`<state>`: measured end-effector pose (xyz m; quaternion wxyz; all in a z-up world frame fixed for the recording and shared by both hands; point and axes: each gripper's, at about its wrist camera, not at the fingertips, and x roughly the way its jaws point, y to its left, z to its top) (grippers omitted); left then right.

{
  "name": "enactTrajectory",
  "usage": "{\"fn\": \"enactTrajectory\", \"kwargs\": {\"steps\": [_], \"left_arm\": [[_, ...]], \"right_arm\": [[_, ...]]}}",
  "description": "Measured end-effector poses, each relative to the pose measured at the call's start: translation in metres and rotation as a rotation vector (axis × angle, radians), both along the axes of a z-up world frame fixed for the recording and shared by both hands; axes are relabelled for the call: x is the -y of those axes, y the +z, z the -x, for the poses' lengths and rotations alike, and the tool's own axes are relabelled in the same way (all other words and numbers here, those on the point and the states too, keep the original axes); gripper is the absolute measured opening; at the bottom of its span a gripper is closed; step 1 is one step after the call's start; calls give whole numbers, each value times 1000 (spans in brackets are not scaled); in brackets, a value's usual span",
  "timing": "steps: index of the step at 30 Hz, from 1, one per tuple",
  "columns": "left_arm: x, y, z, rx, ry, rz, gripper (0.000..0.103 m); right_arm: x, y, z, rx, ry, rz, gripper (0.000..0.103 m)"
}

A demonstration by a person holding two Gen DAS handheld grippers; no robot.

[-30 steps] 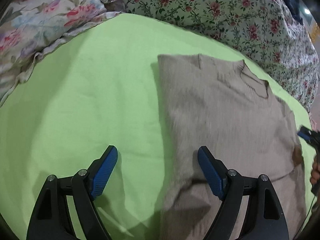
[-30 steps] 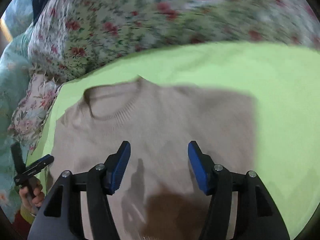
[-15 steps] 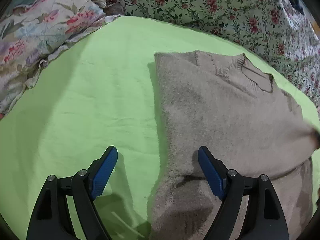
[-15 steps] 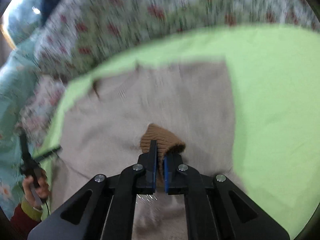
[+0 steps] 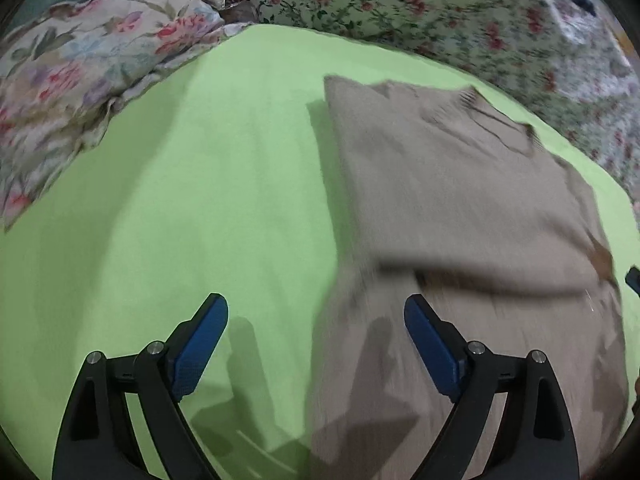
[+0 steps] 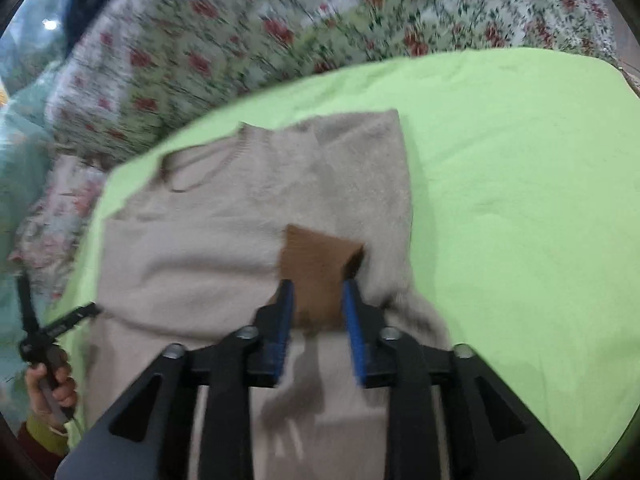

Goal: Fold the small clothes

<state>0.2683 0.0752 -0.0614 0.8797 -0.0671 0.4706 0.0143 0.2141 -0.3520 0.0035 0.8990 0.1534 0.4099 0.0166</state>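
Sweater: a beige knitted sweater [image 5: 452, 200] lies flat on the lime-green bed sheet [image 5: 200, 200], its ribbed round collar [image 6: 192, 168] toward the floral quilt.
Sleeve: one sleeve is folded across the sweater's body; its brown ribbed cuff [image 6: 316, 268] rests on the sweater's chest.
Right claw: the right claw [image 6: 316, 312] hangs just over the sweater with the brown cuff between its blue pads [image 6: 285, 320]; its jaws are opening, and the pads do not seem to press the cuff, though blur makes this hard to judge.
Left claw: the left claw [image 5: 316, 344] is spread wide over the sweater's side edge, one blue pad above the sheet, the other above the sweater's lower part; its jaws are opening, nothing is pinched between them.
Sheet: the lime-green sheet lies under the sweater and spreads bare to one side of it.
Quilt: a white quilt with red flowers [image 5: 440, 12] lies beyond the sweater's collar.
Pillow: a pale flowered pillow [image 5: 80, 64] sits beyond the sheet, well apart from the sweater.
Hand: in the right wrist view, the person's left hand [image 6: 52, 384] grips the left claw's handle just beside the sweater's hem side.
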Motion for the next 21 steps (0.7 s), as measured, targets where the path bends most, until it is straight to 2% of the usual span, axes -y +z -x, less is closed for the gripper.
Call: {"fn": "enactTrajectory", "kwargs": {"steps": [1, 2, 5, 7, 10, 16, 21], "left_arm": [[3, 0, 20, -2, -18, 16, 91], [5, -2, 34, -4, -30, 28, 91], [11, -8, 85, -24, -61, 85, 91], [12, -14, 121, -32, -72, 152, 91], [13, -18, 163, -39, -67, 211, 91], [29, -19, 223, -59, -75, 261, 91], [40, -24, 255, -75, -115, 261, 92]], "right_arm": [[-4, 3, 12, 9, 11, -8, 49], [-7, 3, 28, 13, 26, -17, 50], [-16, -2, 66, -16, 58, -39, 50], [-18, -7, 89, -35, 59, -50, 50], [-18, -12, 127, -46, 47, -64, 50], [-13, -12, 193, -51, 27, -70, 51], [3, -14, 233, -60, 26, -74, 58]]}}
